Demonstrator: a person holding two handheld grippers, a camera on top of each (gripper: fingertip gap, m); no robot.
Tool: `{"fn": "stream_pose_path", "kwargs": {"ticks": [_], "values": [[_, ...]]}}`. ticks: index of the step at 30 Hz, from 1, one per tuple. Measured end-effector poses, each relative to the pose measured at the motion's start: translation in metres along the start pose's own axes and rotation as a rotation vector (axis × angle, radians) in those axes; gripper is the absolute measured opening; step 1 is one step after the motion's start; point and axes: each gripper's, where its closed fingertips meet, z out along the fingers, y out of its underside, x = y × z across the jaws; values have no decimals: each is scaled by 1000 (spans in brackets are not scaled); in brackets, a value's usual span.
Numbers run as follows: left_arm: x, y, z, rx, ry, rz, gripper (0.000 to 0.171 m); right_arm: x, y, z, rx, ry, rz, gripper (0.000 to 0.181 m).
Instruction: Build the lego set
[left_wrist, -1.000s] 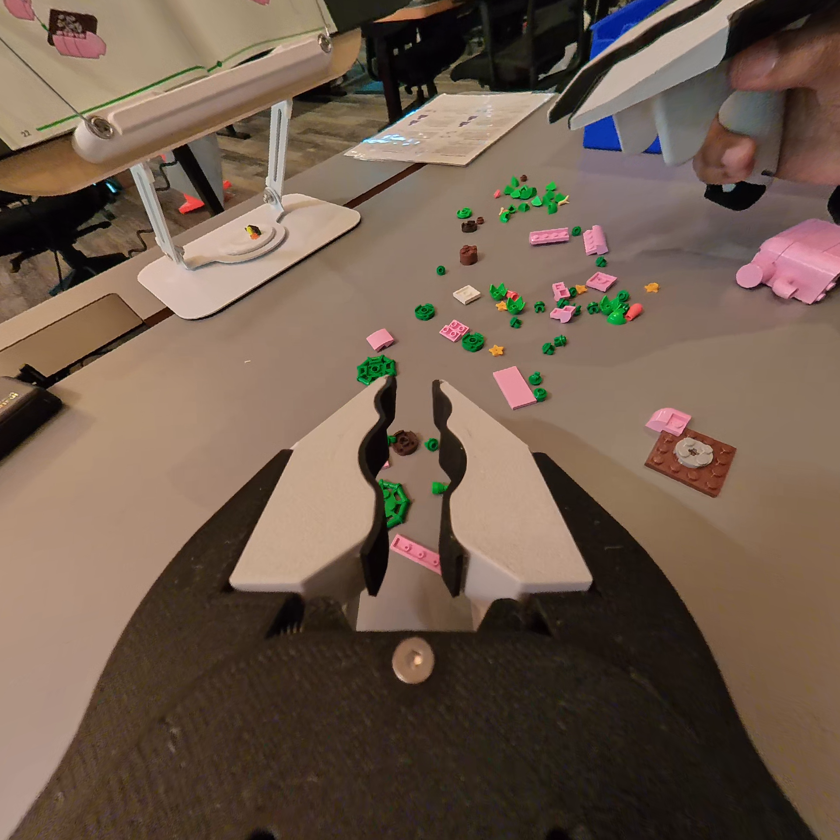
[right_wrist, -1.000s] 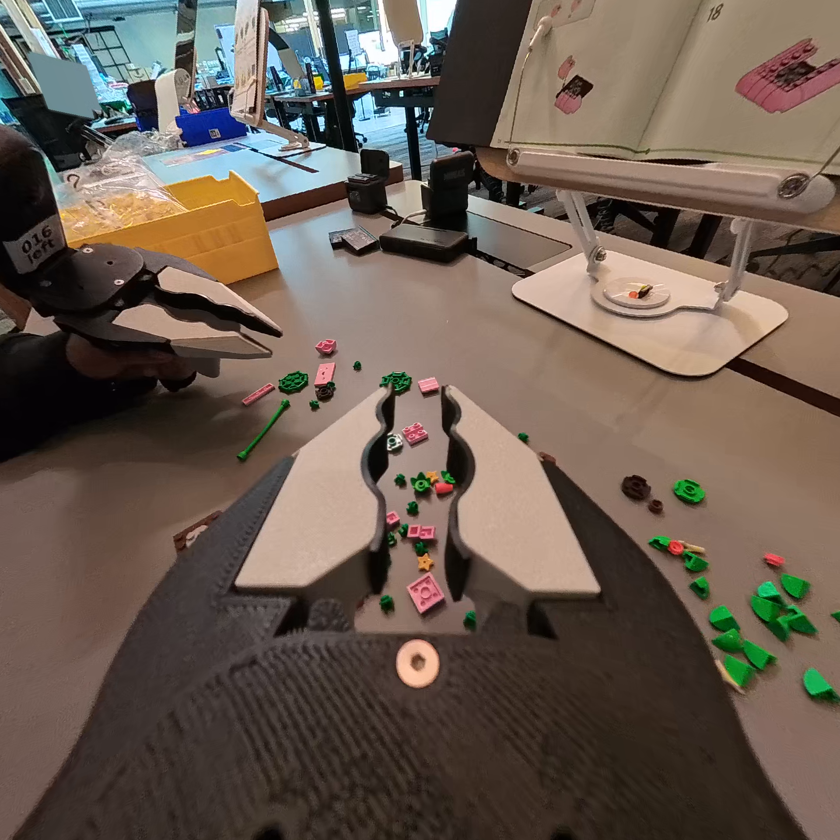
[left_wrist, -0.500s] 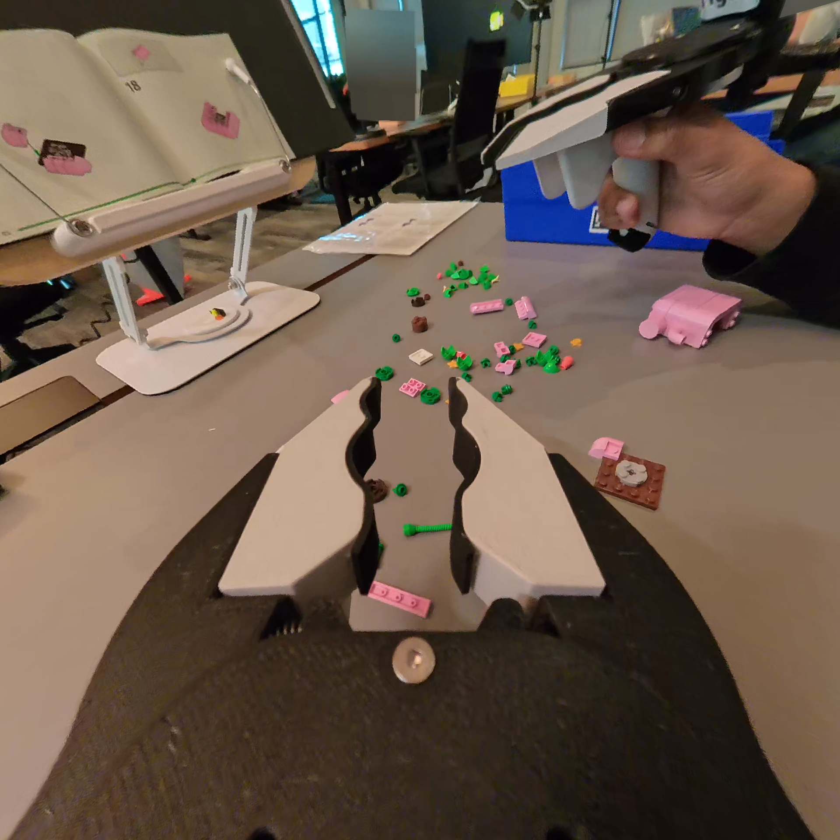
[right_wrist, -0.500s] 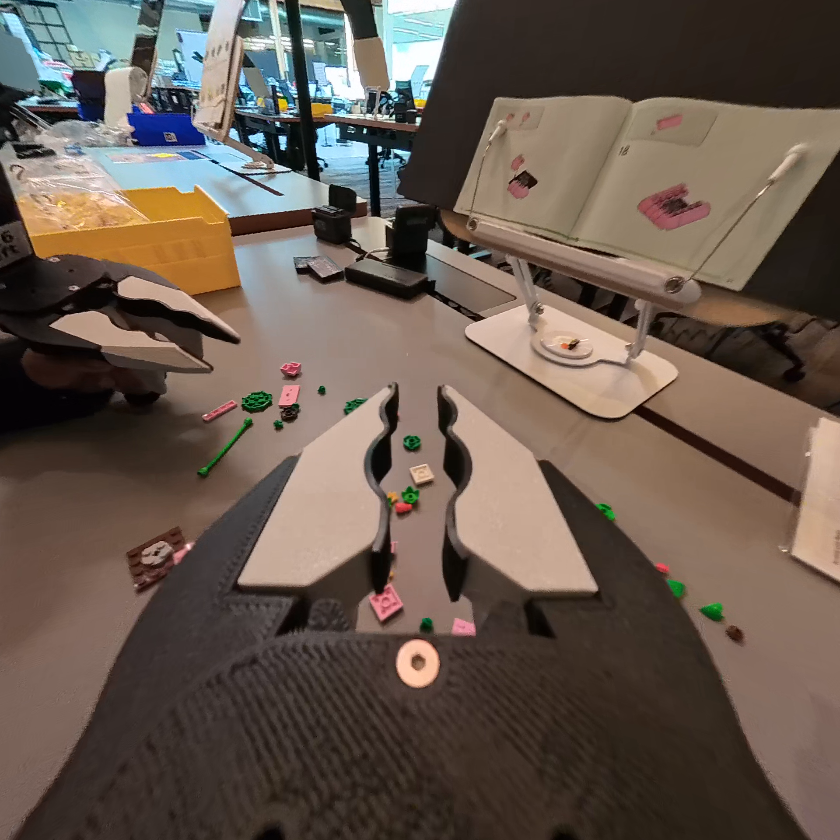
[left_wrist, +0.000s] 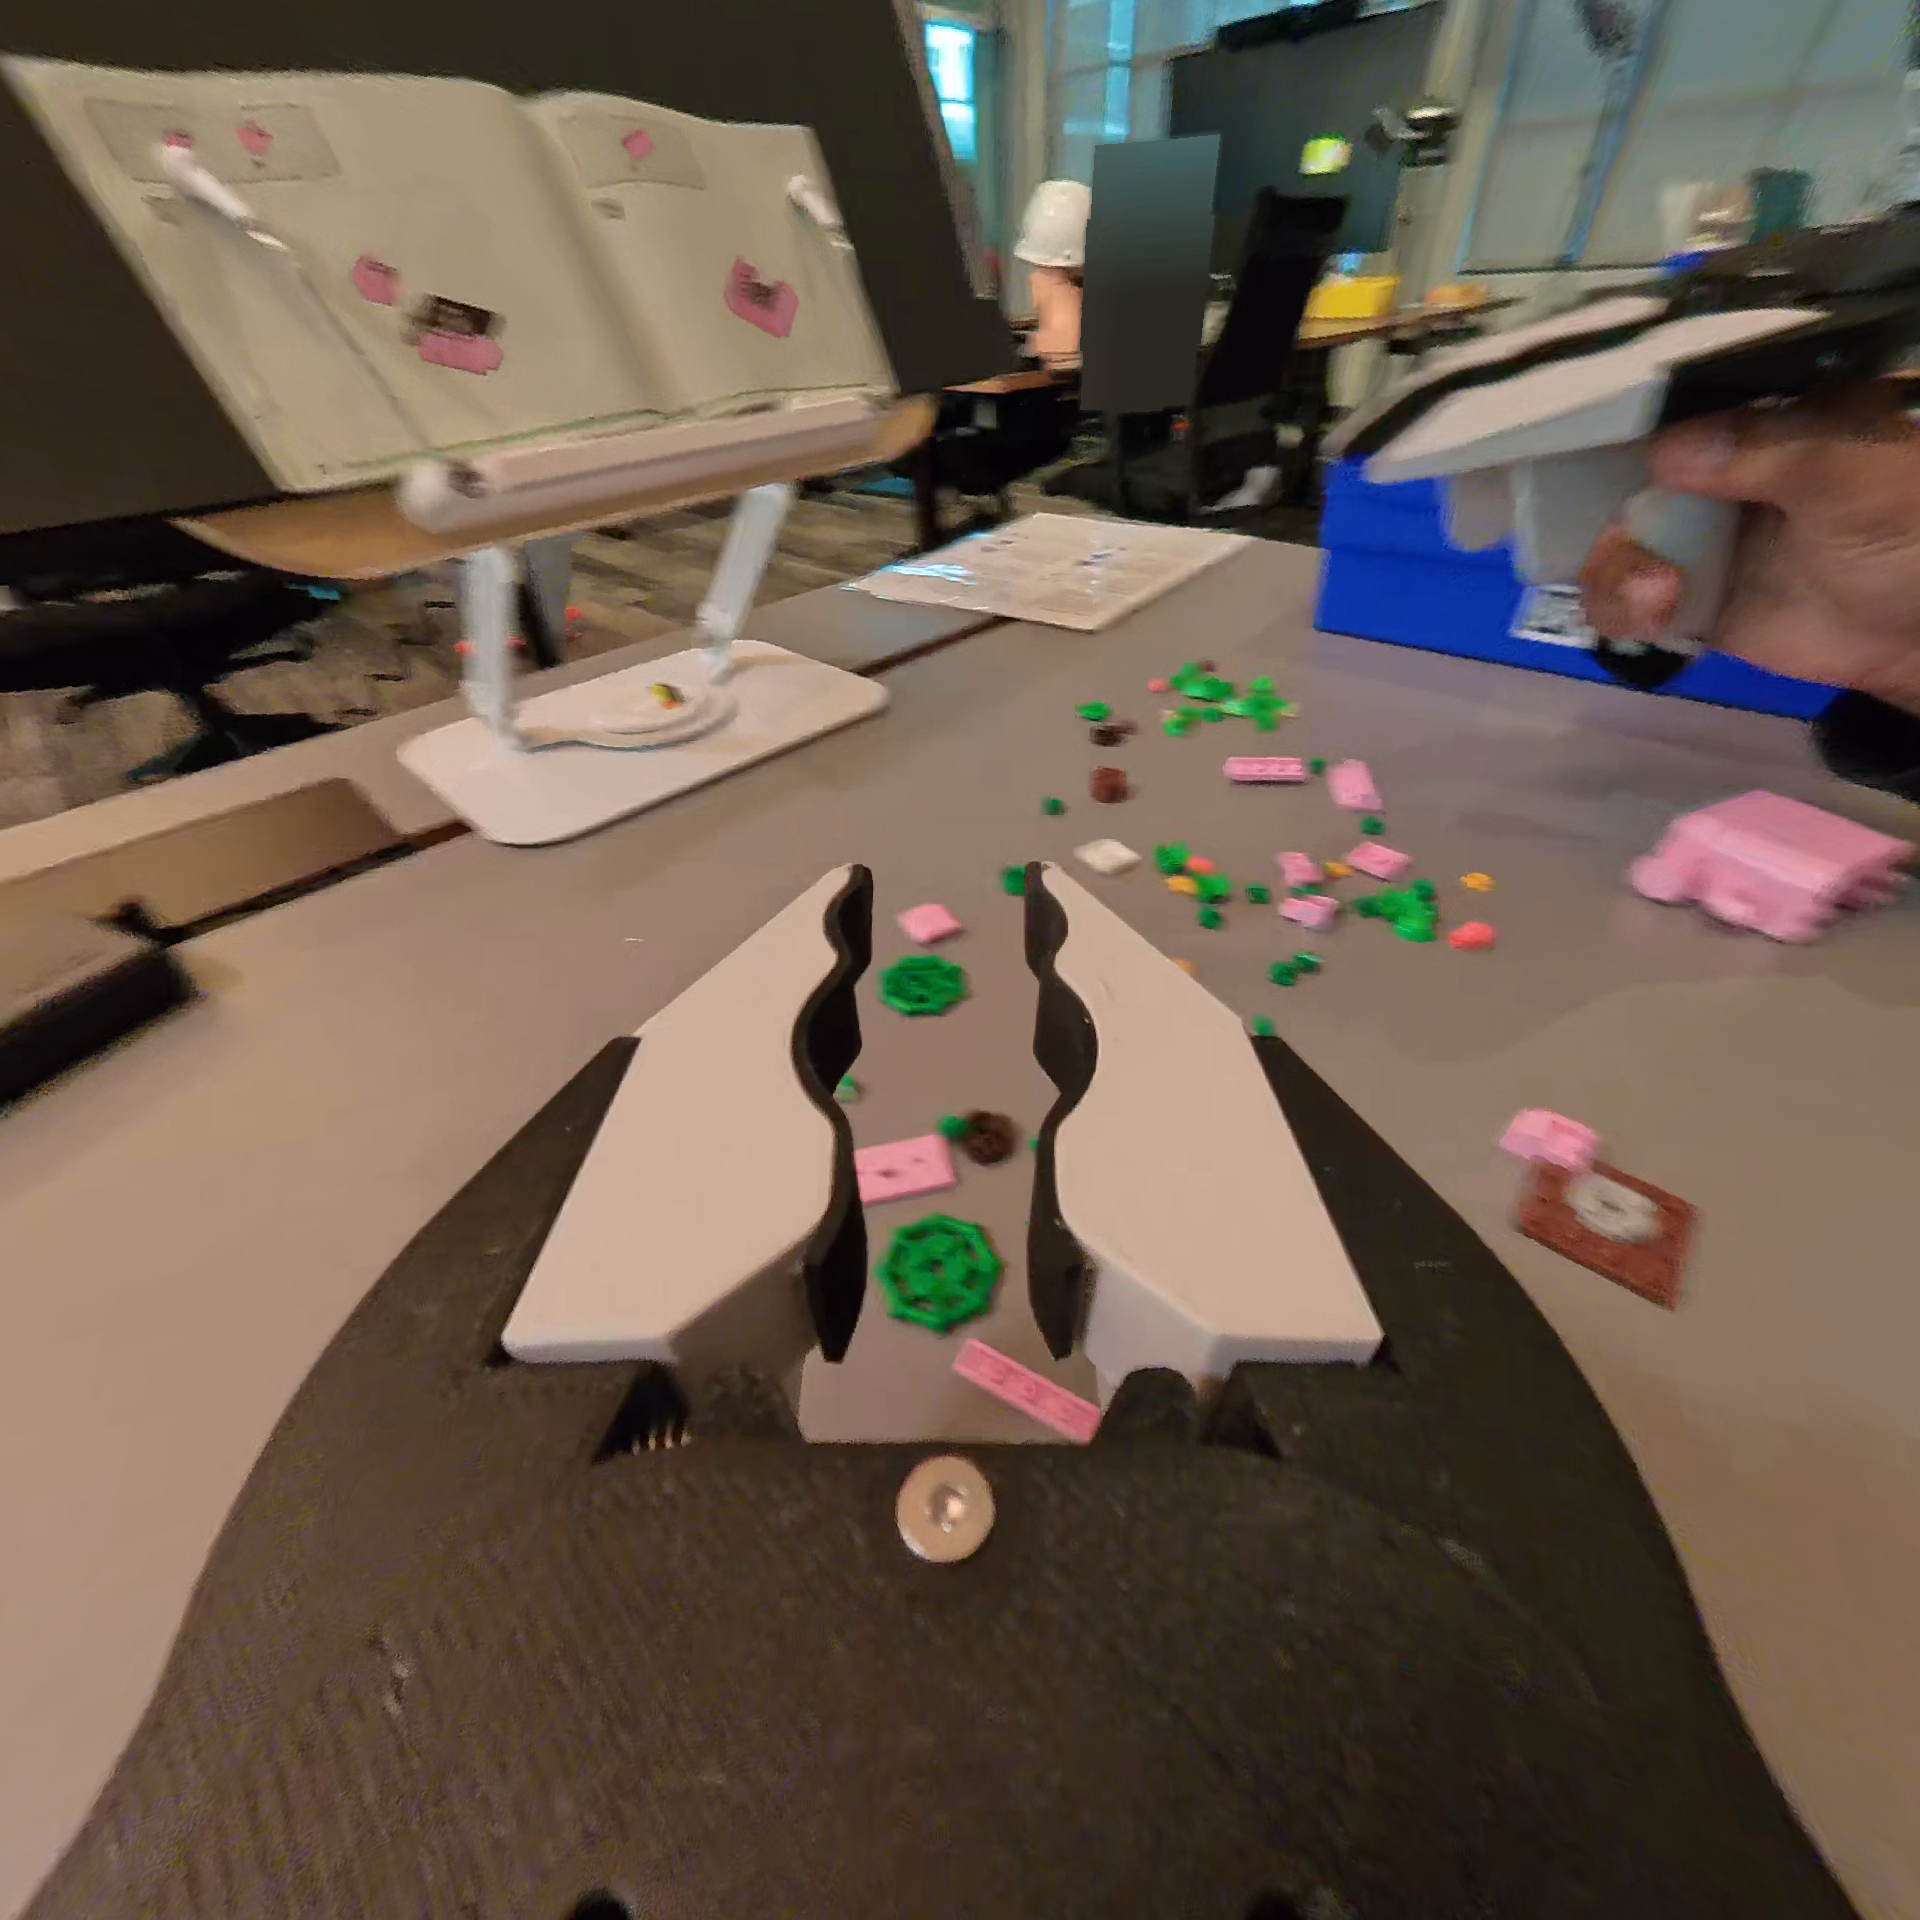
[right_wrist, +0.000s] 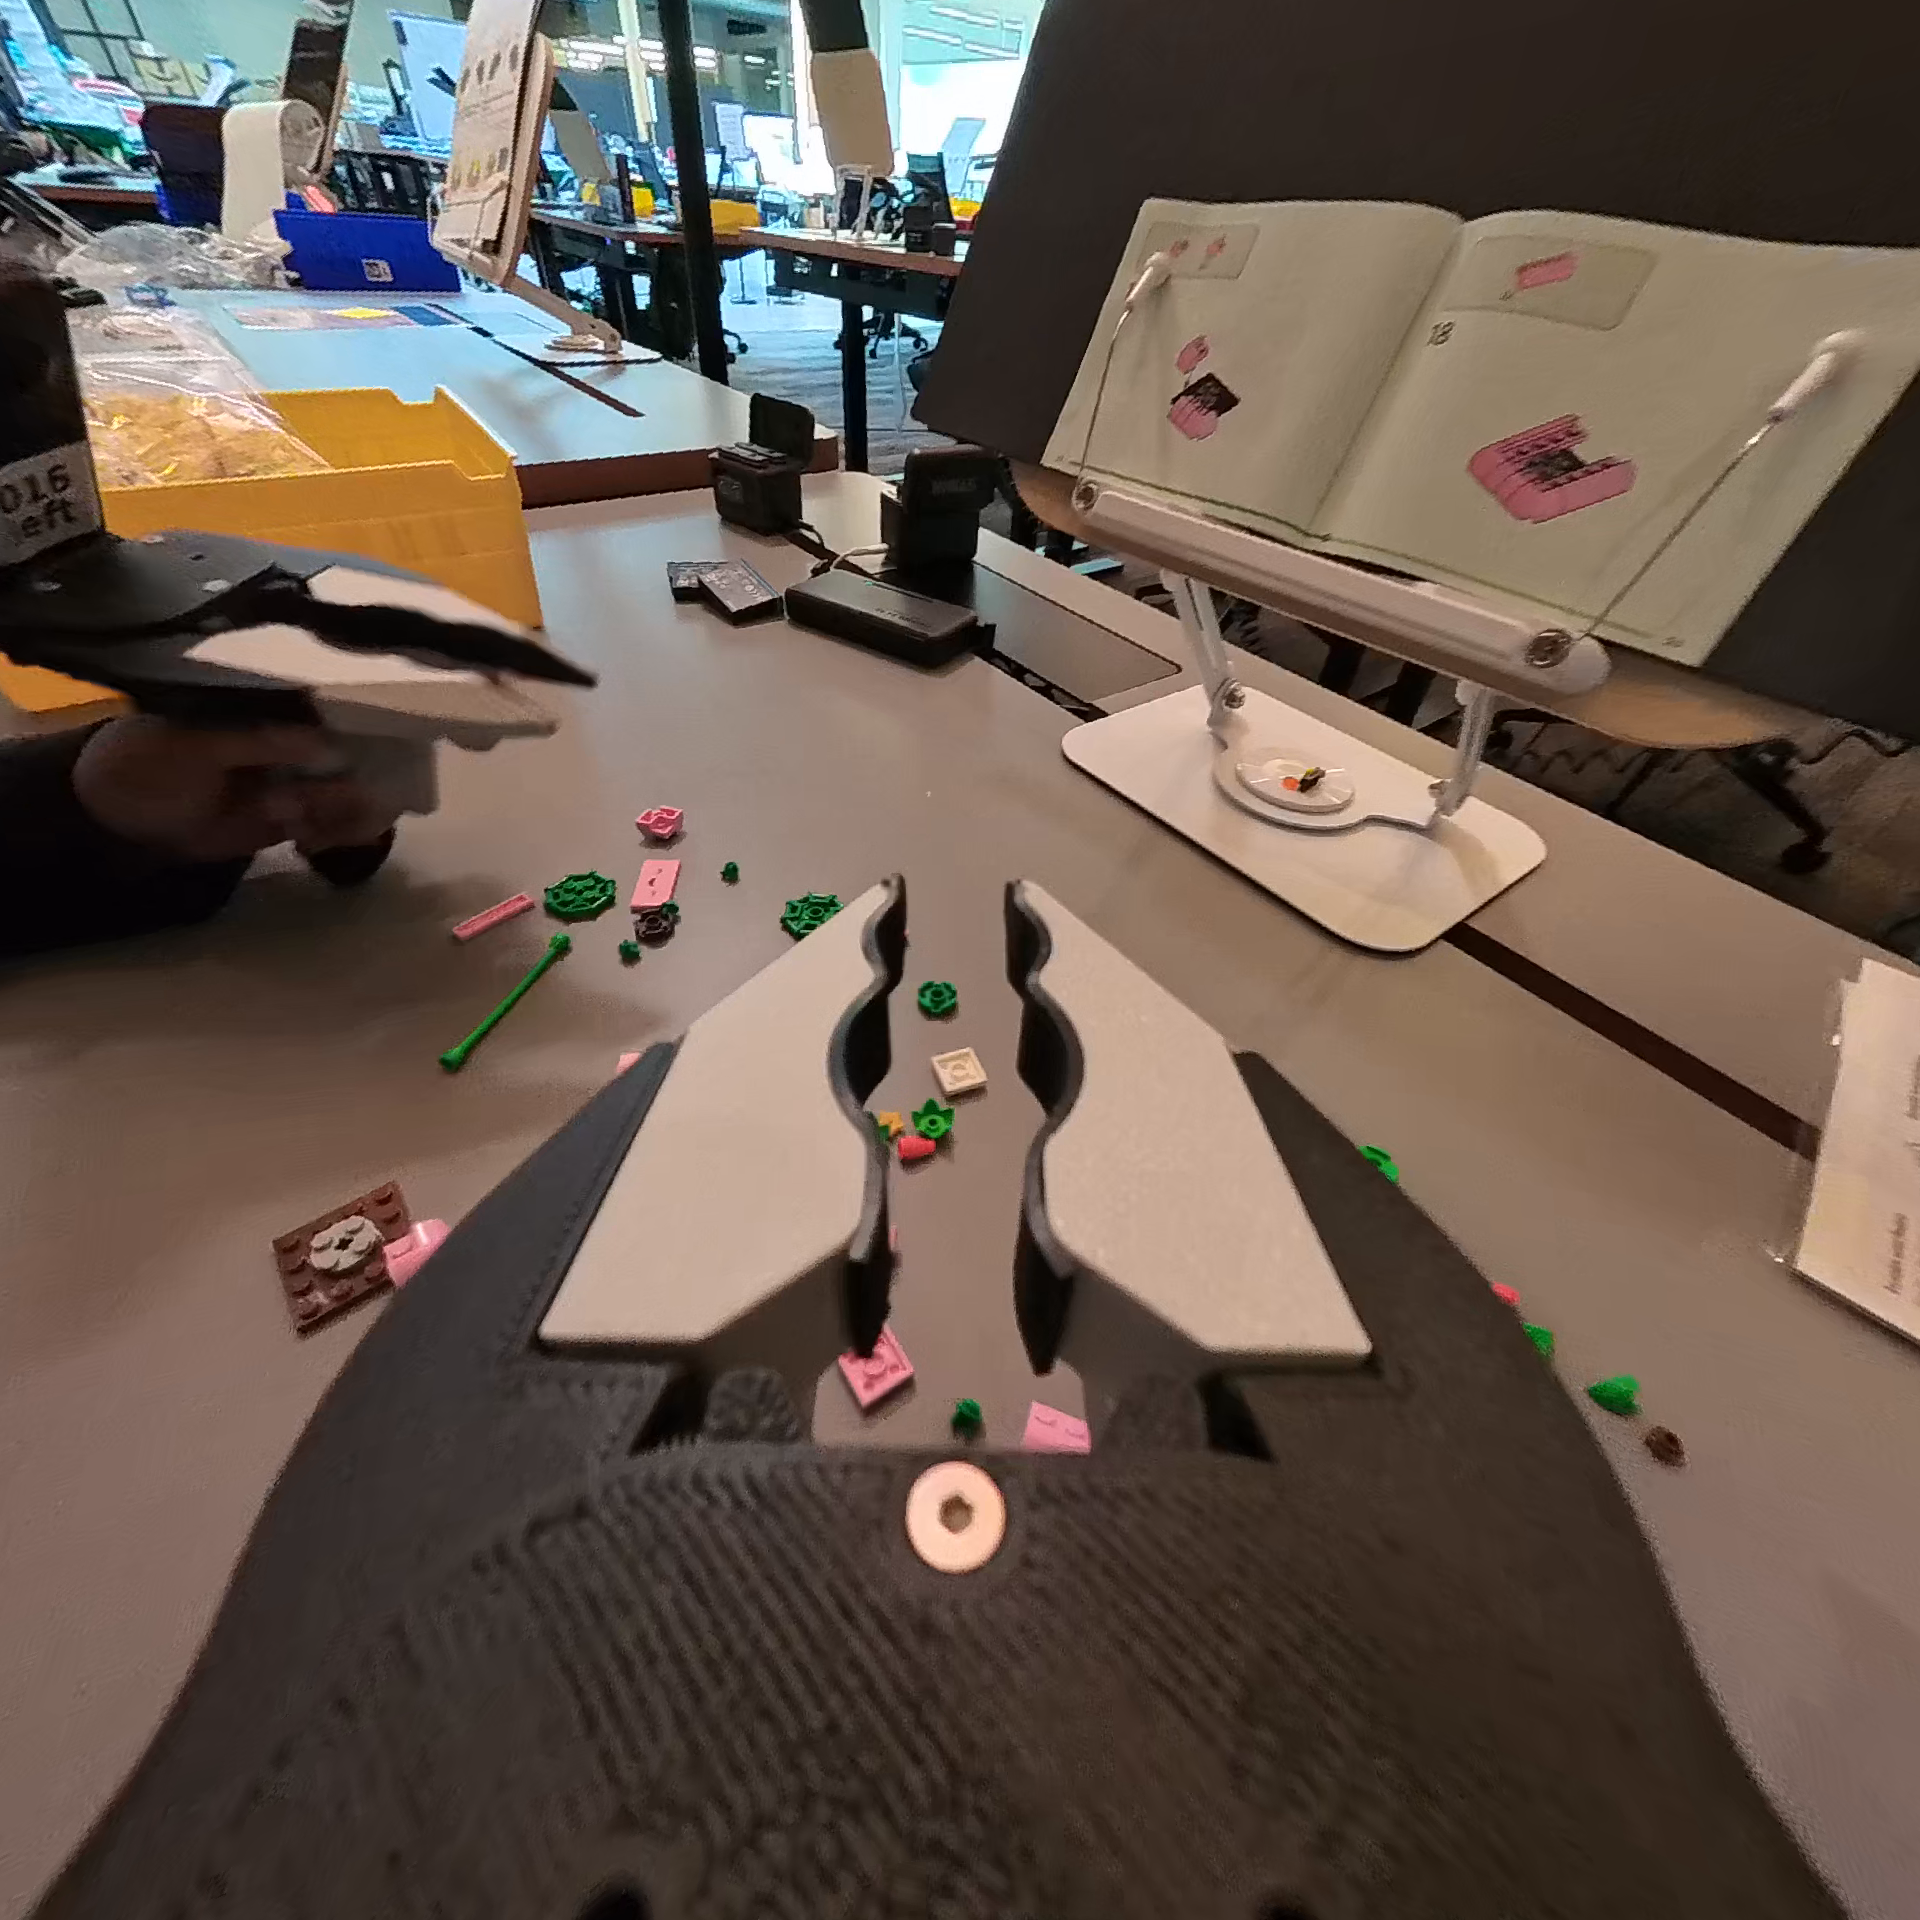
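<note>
Both grippers, left gripper (left_wrist: 943, 883) and right gripper (right_wrist: 951, 899), hover parted and empty over loose bricks (table (left_wrist: 312, 1091)), near the book stand (right_wrist: 1320, 821).

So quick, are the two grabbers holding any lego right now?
Left gripper: open, holding nothing, above the loose pieces.
Right gripper: open, holding nothing.

The left black-bodied gripper with grey wedge-shaped fingers (left_wrist: 943, 894) fills the lower centre of its view, fingers parted and empty. The right gripper of the same build (right_wrist: 951, 899) is likewise parted, gripped by a hand (left_wrist: 1797, 582) at upper right.
</note>
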Motion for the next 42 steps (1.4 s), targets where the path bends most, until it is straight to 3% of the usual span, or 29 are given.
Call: {"fn": "stream_pose_path", "kwargs": {"ticks": [4, 7, 10, 13, 18, 26, 30, 33, 38, 42], "values": [[-61, -35, 25, -29, -248, -3, 25, -9, 0, 3, -2, -20, -25, 17], [-92, -91, 62, -7, -267, -34, 29, -9, 2, 4, -4, 9, -79, 13], [-134, -117, 106, -39, -339, -82, 42, -5, 10, 7, -25, 24, -95, 12], [-168, -119, 138, -76, -423, -127, 58, -6, 18, 11, -44, -1, -62, 13], [-202, -102, 154, -141, -551, -117, 46, -8, 16, 11, -35, -15, -50, 13], [-204, -97, 149, -66, -529, -105, 42, -14, 3, 6, 3, -25, -54, 14], [-187, -100, 149, -60, -483, -110, 45, -12, -3, 1, 14, -3, -78, 15], [-153, -103, 140, -48, -416, -94, 46, -8, -14, -7, 35, 24, -95, 16], [-39, -82, 109, -118, -128, -213, 46, 1, -36, -27, 103, 60, -48, 21], [46, -45, 76, -222, 13, -235, 39, 6, -48, -39, 193, 41, 43, 20]]}}
